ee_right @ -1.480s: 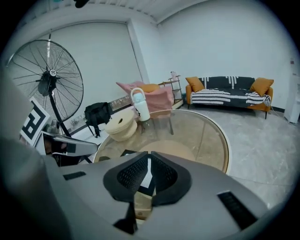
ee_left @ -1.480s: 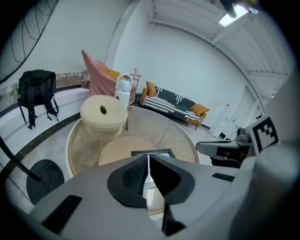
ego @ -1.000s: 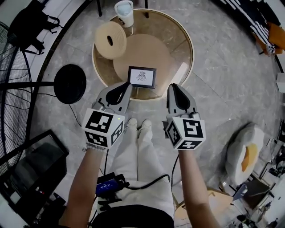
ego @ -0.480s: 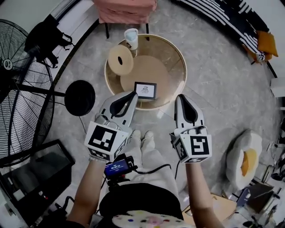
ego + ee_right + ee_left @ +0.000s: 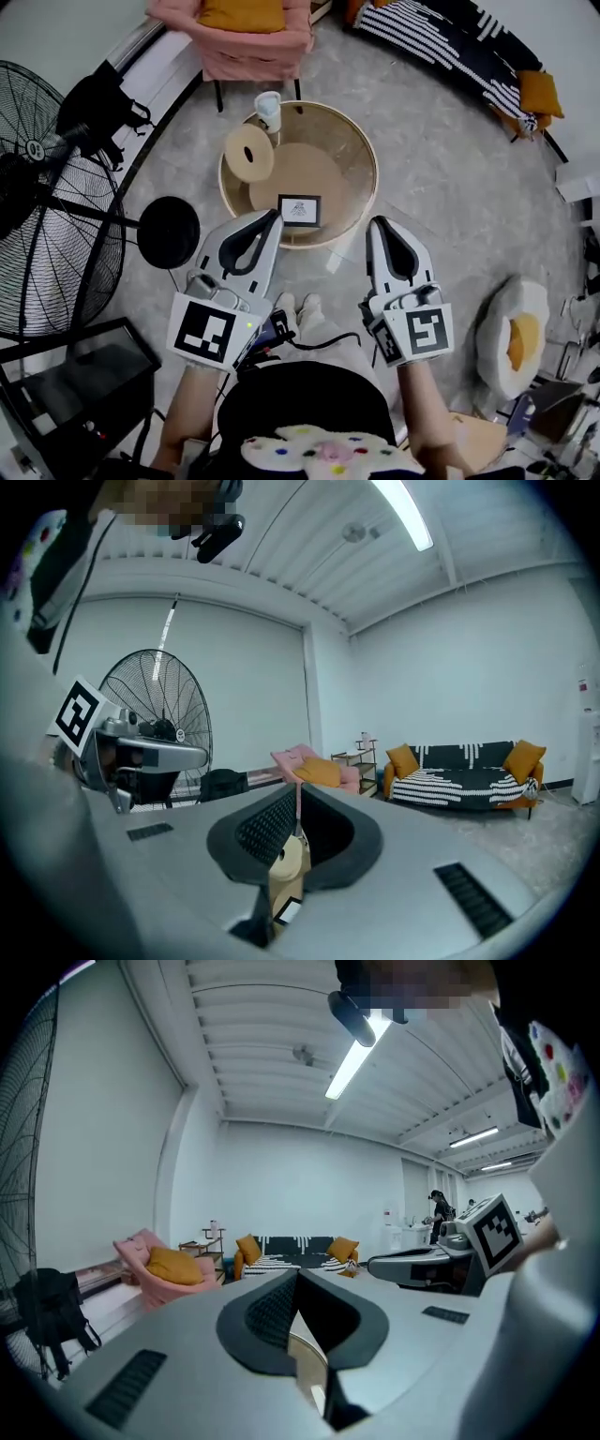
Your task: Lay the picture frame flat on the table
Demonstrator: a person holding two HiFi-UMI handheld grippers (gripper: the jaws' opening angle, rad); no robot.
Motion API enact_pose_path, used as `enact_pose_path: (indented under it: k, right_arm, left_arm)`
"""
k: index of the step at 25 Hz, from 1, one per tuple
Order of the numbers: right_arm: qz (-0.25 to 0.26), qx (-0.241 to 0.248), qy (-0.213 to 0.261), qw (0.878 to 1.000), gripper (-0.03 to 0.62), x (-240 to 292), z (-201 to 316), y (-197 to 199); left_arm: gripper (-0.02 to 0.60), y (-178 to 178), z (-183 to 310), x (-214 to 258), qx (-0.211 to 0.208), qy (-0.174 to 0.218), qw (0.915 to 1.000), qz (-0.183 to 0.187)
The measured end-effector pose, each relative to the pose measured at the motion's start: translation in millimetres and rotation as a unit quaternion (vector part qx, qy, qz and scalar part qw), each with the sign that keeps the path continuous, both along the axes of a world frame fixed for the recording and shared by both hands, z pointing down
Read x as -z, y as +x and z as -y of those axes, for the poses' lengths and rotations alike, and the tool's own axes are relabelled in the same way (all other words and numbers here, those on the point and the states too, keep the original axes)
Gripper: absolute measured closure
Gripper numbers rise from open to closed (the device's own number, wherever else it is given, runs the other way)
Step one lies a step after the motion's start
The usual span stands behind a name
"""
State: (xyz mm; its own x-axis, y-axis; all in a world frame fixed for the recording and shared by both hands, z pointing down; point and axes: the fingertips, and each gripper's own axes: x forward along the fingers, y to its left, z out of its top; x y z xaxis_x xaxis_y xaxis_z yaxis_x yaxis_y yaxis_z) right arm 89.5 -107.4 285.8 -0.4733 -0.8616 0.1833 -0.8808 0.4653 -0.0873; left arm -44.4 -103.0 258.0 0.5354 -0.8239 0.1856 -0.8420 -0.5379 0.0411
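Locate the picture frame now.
In the head view, the picture frame is on the round table, near its edge closest to the person, just beyond the left gripper.

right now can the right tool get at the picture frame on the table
Probably yes, once lowered: the right tool, shut, hangs above the near edge of the round table with nothing between it and the picture frame; the roll and cup stand farther back.
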Motion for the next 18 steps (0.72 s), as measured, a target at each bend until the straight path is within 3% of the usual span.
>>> enact_pose_path:
  k: [9, 18]
  right_arm:
    - [-0.017, 0.033, 0.047, 0.998, 0.554, 37.7, -9.6, -16.4]
    - [-0.029, 0.04, 0.059, 0.997, 0.554, 47.4, -10.8, -33.2]
  left_arm:
    - [0.566, 0.2, -8.2, 22.6, -0.007, 0.012, 0.9999, -0.008]
    - [0.566, -8.2, -11.7, 22.3, -0.01, 0.013, 0.9998, -0.01]
